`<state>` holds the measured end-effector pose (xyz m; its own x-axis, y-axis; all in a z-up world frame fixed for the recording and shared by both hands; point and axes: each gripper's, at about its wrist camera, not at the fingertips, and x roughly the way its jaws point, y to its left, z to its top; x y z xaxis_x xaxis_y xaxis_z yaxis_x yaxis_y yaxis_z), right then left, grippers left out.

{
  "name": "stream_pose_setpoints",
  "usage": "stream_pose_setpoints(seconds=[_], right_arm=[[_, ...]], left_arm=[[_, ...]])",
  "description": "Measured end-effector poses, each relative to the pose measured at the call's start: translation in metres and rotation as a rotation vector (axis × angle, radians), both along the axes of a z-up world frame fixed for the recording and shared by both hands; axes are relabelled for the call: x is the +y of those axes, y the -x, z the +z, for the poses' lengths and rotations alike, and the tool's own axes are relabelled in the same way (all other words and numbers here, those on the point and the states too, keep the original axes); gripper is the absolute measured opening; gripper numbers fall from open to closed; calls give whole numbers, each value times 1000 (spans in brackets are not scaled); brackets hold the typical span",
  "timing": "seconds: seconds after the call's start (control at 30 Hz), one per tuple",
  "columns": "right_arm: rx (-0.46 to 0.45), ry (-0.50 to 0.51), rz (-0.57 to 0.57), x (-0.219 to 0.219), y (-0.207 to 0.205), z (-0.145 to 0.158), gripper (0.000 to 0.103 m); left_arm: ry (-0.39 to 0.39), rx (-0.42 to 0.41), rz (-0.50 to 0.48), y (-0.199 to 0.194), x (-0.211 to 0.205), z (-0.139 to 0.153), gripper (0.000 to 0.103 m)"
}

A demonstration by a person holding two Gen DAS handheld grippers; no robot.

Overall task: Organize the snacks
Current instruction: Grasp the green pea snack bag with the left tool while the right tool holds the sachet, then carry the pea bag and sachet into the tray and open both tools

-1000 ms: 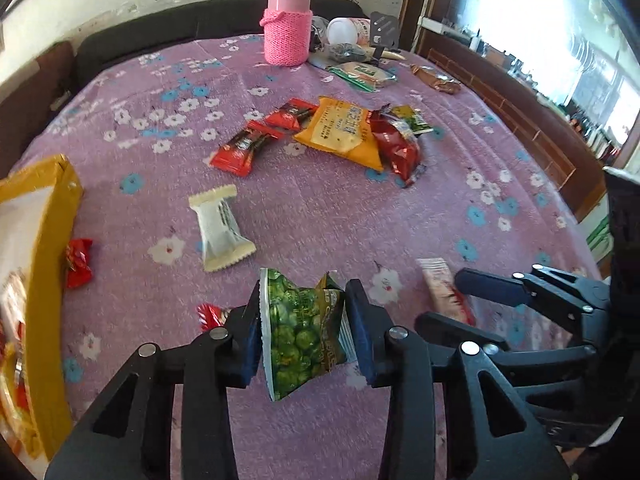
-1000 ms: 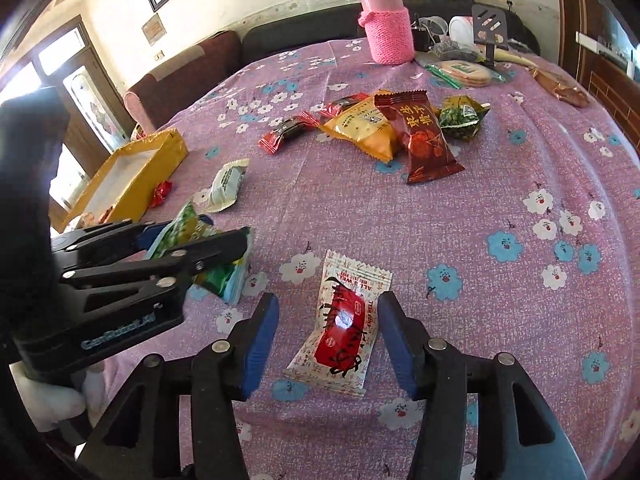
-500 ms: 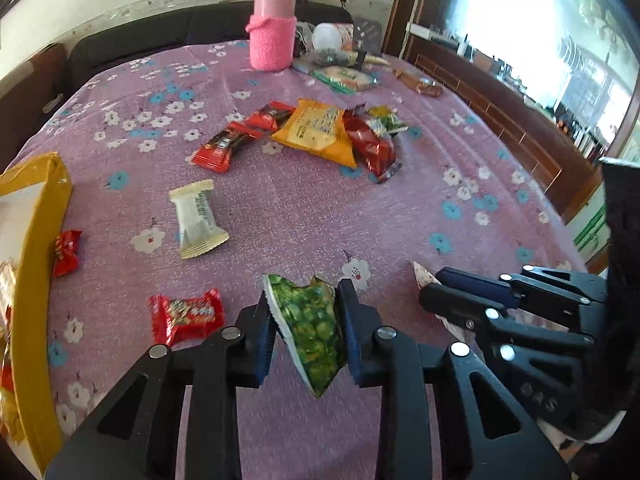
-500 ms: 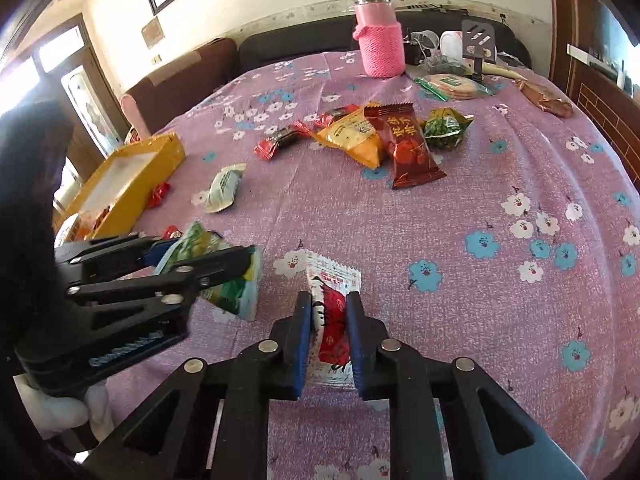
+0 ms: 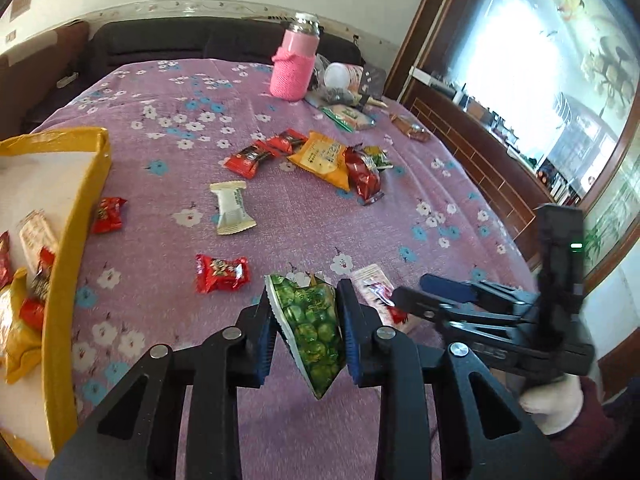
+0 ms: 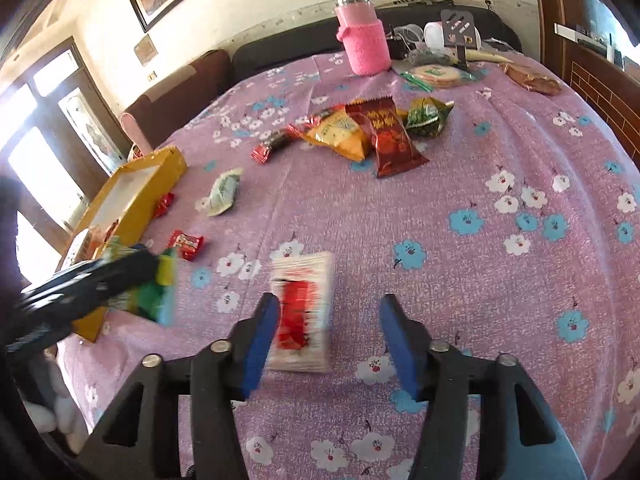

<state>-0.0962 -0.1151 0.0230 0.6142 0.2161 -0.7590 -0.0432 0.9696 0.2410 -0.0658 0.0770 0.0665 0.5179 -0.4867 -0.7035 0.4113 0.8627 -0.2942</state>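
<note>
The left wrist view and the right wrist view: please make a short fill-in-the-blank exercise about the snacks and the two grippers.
1. The left gripper is shut on a packet of ____ peas.
2. The right gripper is opening, with a white and ____ packet between its fingers.
3. The box that already holds some snacks is ____ in colour.
4. The bottle at the far side of the table wears a knitted ____ sleeve.

Missing words: green; red; yellow; pink
</note>
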Motion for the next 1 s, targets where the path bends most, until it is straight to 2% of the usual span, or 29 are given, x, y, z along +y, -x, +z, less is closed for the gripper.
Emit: stream_pose_setpoints(seconds=[0.17, 0.33, 0.37, 0.4, 0.43, 0.47, 0.6, 0.7, 0.87, 1.0], right_arm=[[8, 41, -10, 11, -11, -6, 56], [9, 101, 40, 41, -15, -8, 56], [7, 121, 52, 47, -15, -8, 53], [7, 149, 64, 54, -15, -8, 44], [10, 179, 65, 58, -14, -8, 30], [15, 182, 63, 59, -14, -8, 30], [31, 144, 66, 58, -15, -5, 26], [14, 117, 95, 68, -18, 8, 26], [-71, 80, 210, 116, -32, 49, 25], [-71, -1, 331, 168, -59, 69, 25]], left_arm=[[29, -14, 33, 7, 17, 5, 26], [64, -24, 81, 9, 42, 11, 26], [71, -27, 94, 9, 49, 13, 26], [75, -30, 104, 9, 54, 14, 26], [80, -33, 118, 8, 61, 15, 26], [86, -36, 132, 7, 68, 16, 26], [93, -54, 197, 1, 100, 22, 26], [90, -68, 257, -10, 129, 28, 26], [98, -69, 369, -34, 183, 38, 26], [121, -17, 436, -66, 222, 34, 26]])
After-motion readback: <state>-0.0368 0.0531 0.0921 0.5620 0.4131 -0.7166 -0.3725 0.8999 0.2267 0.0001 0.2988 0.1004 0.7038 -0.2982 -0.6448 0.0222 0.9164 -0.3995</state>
